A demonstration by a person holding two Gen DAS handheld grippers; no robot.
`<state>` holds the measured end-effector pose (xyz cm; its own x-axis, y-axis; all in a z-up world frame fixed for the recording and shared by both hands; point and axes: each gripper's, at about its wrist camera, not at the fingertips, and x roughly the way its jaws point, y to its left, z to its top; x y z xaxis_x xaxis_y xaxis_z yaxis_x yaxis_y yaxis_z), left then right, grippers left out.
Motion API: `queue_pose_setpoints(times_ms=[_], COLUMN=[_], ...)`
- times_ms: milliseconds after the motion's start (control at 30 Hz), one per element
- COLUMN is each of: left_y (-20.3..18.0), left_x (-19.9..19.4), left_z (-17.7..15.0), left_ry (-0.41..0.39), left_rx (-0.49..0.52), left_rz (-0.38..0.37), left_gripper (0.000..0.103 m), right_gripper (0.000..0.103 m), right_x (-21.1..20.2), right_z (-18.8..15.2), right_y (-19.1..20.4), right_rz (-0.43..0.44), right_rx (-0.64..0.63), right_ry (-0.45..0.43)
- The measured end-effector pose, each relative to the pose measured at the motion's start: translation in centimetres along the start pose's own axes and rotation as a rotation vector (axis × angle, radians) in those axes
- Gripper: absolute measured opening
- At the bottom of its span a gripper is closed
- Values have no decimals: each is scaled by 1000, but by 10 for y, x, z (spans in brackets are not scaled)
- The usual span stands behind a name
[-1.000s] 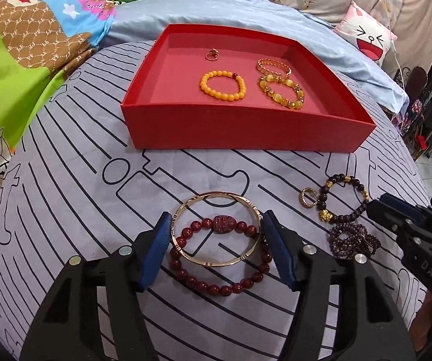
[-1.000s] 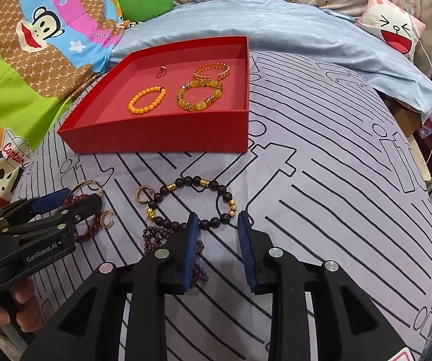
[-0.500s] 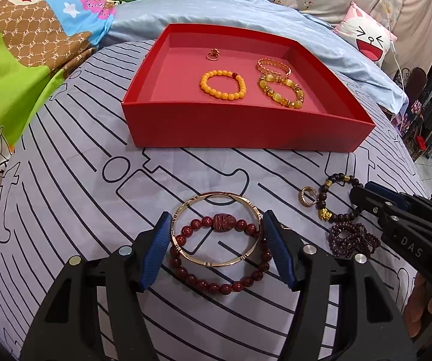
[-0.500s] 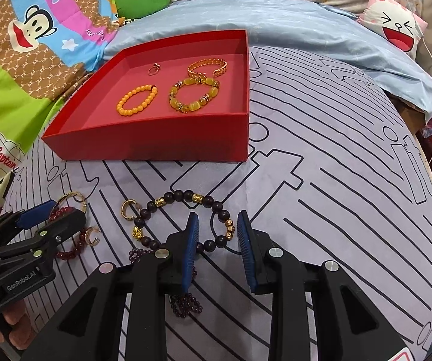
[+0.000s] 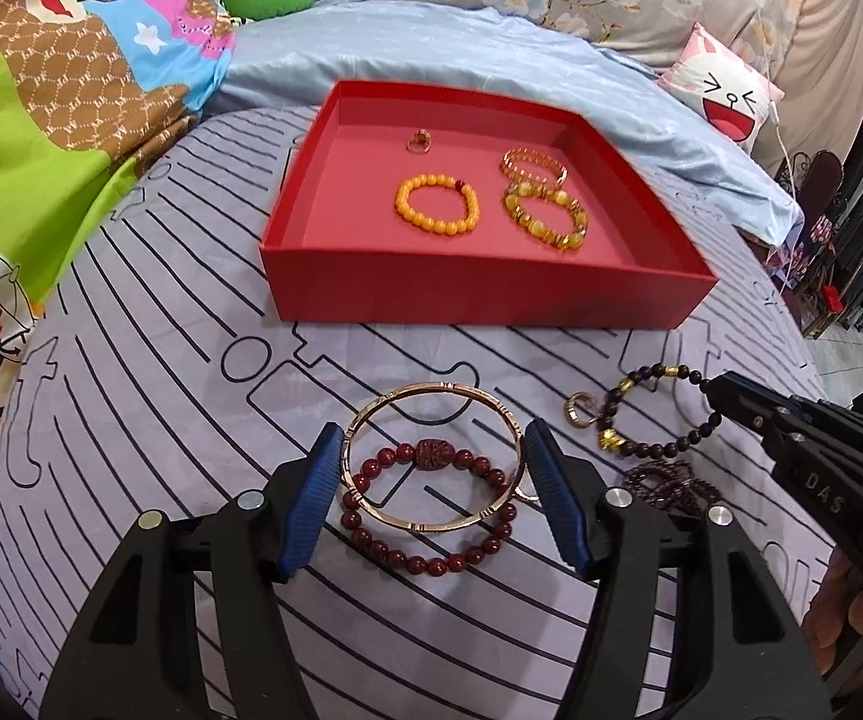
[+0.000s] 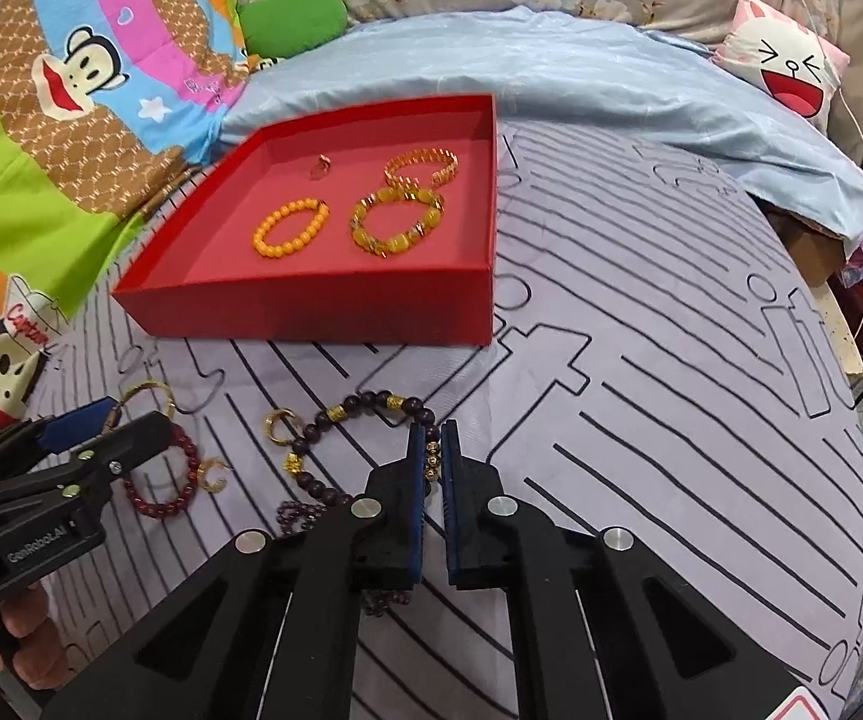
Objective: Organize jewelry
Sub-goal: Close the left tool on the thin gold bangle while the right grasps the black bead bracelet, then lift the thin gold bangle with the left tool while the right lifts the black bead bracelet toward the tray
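Red cardboard tray [image 5: 491, 294] lies at 12 o'clock in both wrist views and already holds an orange bead bracelet [image 5: 436, 204], a yellow stone bracelet [image 5: 545, 217], a gold link bracelet [image 5: 535, 162] and a small ring [image 5: 418, 141]. Step in hand: pick-up of the dark bead bracelet [image 6: 371, 420], which lies on the striped cloth [image 6: 641, 420] short of the tray. The right gripper [image 6: 433, 462] has its blue pads nearly together on the bracelet's 3 o'clock side — beads show in the narrow gap, so it reads as clamped (grip depth cannot be confirmed). The left gripper [image 5: 434, 462] stands wide apart, empty, straddling a gold bangle [image 5: 431, 456] and a red bead bracelet [image 5: 425, 510]. Next move, as judged: lift clear, carry toward 12 o'clock over the tray wall, release on bare floor — slack beads may snag the gold ring [image 6: 280, 425] beside them.
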<state>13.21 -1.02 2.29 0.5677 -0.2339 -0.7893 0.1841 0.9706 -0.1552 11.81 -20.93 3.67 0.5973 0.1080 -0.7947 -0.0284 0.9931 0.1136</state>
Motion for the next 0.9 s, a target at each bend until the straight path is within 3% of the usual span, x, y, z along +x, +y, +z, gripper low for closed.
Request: queue_pose_setpoints(times_ms=[500,900], left_y=[-7,-7], left_x=[-46,-54], left_z=[13,74], left_ry=[-71,-156], left_rx=[18,58], left_rz=[-7,3], left_gripper=[59,59], right_gripper=[5,1], right_x=[-70,-70], right_z=[34,102], right_y=[19,42], right_rz=[46,65], right_rx=[-47,-95], right_ry=[-149,-239])
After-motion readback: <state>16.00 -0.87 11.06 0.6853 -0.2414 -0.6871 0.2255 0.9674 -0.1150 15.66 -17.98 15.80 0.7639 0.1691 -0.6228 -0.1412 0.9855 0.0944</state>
